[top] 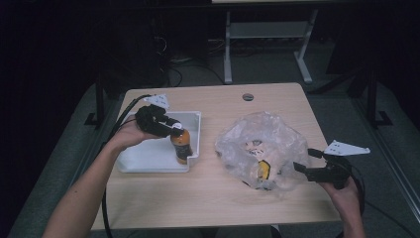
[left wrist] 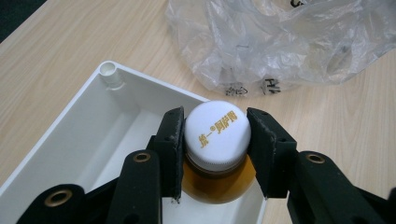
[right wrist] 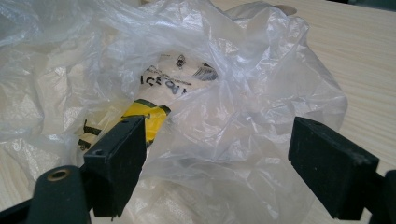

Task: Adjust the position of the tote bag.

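While the left gripper [left wrist: 215,140] has its black fingers [left wrist: 172,140] clamped on either side of the white cap [left wrist: 217,130] of a bottle [top: 181,145] of amber drink, the bottle stands upright inside the white tray [top: 148,161], close against the tray's wall on the side toward the plastic bag [top: 260,144]. From where I stand, the step in hand looks like setting the bottle down in the tray, and doing it well means keeping it upright, feeling that the base sits flat on the tray floor, then spreading the fingers evenly so neither pad drags the cap sideways, and lifting straight up. The wall is just beside the bottle, so any sideways pull could tip it against the rim; the open part of the tray lies toward the hand and offers more room to back away. Over on the other side, the right gripper [right wrist: 215,158] has its fingers wide apart with nothing pinched, poised at the edge of the crumpled clear bag, and through the film I can make out a yellow-and-black item [right wrist: 149,119] and something white with print. The bag is loose and will slide or bunch, so I'd expect it to need pinning. The table [top: 208,198] has bare wood between tray and bag and along the near edge, enough for both hands to move without crossing.
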Available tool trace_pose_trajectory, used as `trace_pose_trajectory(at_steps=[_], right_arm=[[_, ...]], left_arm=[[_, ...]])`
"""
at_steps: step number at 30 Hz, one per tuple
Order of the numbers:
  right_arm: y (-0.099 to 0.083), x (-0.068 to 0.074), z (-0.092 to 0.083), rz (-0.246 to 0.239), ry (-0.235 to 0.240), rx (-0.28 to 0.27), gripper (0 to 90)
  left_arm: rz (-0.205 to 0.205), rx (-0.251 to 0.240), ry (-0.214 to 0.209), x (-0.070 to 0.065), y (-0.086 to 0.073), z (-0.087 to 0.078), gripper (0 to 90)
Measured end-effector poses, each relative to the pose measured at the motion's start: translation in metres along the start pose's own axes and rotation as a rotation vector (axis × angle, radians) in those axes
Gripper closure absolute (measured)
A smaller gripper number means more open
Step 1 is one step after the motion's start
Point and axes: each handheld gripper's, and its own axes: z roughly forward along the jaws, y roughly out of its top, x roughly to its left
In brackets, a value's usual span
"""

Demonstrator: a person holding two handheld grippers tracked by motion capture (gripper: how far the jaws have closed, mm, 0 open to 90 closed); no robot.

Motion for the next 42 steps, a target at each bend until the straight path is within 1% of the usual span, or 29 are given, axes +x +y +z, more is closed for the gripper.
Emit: trace_pose_trajectory(at_steps=[5,7,9,11,13,14,17,19,21,23,24,28,30,32,34,37,39,42], right_arm=[[0.001,0.001,0.001,-0.004,0.003,0.004,18.7],[0.000,0.001,0.001,-0.005,0.005,0.005,18.7],[0.000,0.001,0.001,-0.004,0.005,0.006,18.7],[0.001,0.000,0.001,-0.004,0.006,0.006,18.6],[0.002,0.001,0.002,-0.003,0.008,0.001,18.6],[0.002,0.001,0.002,-0.004,0.008,0.002,18.6],[0.001,0.001,0.003,-0.006,0.009,0.011,18.6],[0.001,0.001,0.003,-0.003,0.008,0.010,18.6],[0.001,0.001,0.003,-0.003,0.007,0.009,18.6],[0.001,0.001,0.003,-0.004,0.007,0.006,18.6],[0.001,0.002,0.003,-0.006,0.008,0.012,18.6],[0.001,0.003,0.004,-0.013,0.009,0.016,18.5],[0.001,0.003,0.004,-0.013,0.008,0.015,18.5],[0.001,0.003,0.004,-0.011,0.009,0.012,18.6],[0.002,0.003,0.004,-0.010,0.015,0.010,18.5],[0.004,0.004,0.005,-0.017,0.016,0.005,18.5],[0.005,0.005,0.005,-0.020,0.017,0.006,18.5],[0.005,0.005,0.006,-0.018,0.020,0.011,18.5]], left_arm=[[-0.005,0.009,-0.015,0.000,0.000,0.001,57.4],[-0.006,0.016,-0.016,-0.001,0.000,0.002,54.9],[-0.009,0.021,-0.014,-0.001,0.000,0.003,50.6],[-0.022,0.021,-0.010,0.000,0.000,0.003,46.4],[-0.028,0.019,-0.015,0.001,0.000,0.003,42.8],[-0.038,0.018,-0.018,0.001,0.000,0.003,40.7],[-0.051,0.016,-0.014,0.002,-0.001,0.002,35.4],[-0.053,0.014,-0.017,0.002,-0.001,0.000,32.0],[-0.046,0.011,-0.012,0.001,-0.001,-0.001,31.6],[-0.056,0.008,-0.015,0.000,-0.002,-0.002,30.8],[-0.050,0.010,-0.008,0.001,-0.002,-0.003,30.2],[-0.059,0.003,-0.001,0.000,-0.004,-0.006,29.8],[-0.055,0.004,0.002,-0.001,-0.005,-0.007,29.8],[-0.065,0.006,0.002,-0.001,-0.007,-0.007,29.6],[-0.059,0.013,0.003,-0.002,-0.007,-0.007,28.4],[-0.064,0.005,0.001,-0.003,-0.009,-0.009,27.9],[-0.064,0.009,0.009,-0.002,-0.012,-0.010,27.3],[-0.078,0.007,0.010,-0.002,-0.017,-0.011,26.8]])
